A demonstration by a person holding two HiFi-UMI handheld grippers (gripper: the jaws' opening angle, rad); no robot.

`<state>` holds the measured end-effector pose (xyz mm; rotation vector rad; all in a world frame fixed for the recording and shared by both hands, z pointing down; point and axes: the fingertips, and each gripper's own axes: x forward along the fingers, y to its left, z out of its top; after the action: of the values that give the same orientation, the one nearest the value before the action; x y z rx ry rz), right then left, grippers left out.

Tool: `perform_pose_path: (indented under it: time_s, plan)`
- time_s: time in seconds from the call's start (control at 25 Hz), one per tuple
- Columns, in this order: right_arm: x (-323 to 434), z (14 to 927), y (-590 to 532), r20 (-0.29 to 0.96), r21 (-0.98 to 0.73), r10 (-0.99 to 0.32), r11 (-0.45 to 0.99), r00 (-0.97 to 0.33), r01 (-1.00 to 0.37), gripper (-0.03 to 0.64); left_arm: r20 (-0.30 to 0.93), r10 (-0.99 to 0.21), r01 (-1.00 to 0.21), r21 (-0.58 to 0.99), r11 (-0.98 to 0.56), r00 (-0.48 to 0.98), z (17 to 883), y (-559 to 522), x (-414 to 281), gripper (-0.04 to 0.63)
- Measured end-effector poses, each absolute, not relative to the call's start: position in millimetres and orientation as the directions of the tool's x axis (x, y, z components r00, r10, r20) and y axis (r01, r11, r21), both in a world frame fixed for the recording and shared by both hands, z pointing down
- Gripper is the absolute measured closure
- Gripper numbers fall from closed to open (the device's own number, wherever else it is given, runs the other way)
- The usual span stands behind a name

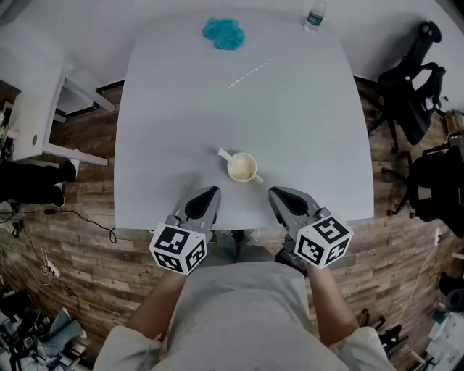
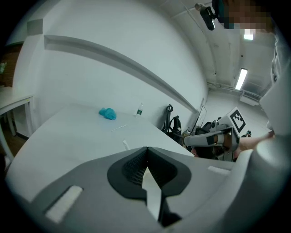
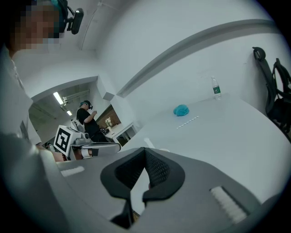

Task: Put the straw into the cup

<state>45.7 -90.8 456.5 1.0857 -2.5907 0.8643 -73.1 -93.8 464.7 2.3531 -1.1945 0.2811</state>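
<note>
Left tongs (image 1: 210, 193) sit at the near worktop (image 1: 304, 123) edge, jaws together, nothing between them. A blue cloth (image 1: 223, 33) lies at the far side, left of centre. The straw (image 1: 246, 75) lies flat on the worktop just right of the cloth, well apart from the cup (image 1: 242, 167). The cup stands upright near the front edge, between the two tongs. Right tongs (image 1: 276, 193) also have their jaws together and empty. A bottle (image 1: 315, 14) stands at the far right corner. Black chairs (image 1: 417, 80) are beside the worktop on the right.
</note>
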Motion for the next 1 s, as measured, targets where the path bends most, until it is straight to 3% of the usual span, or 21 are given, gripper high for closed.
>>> perform_pose_path:
  time_s: [1.0]
  plan:
    - [34.2, 411.4, -88.3, 0.325, -0.363, -0.61, 0.626, -0.723, -0.691, 0.612, 0.407, -0.691, -0.801, 0.263, -0.538, 0.598, 435.5, -76.1, -73.9, 0.578]
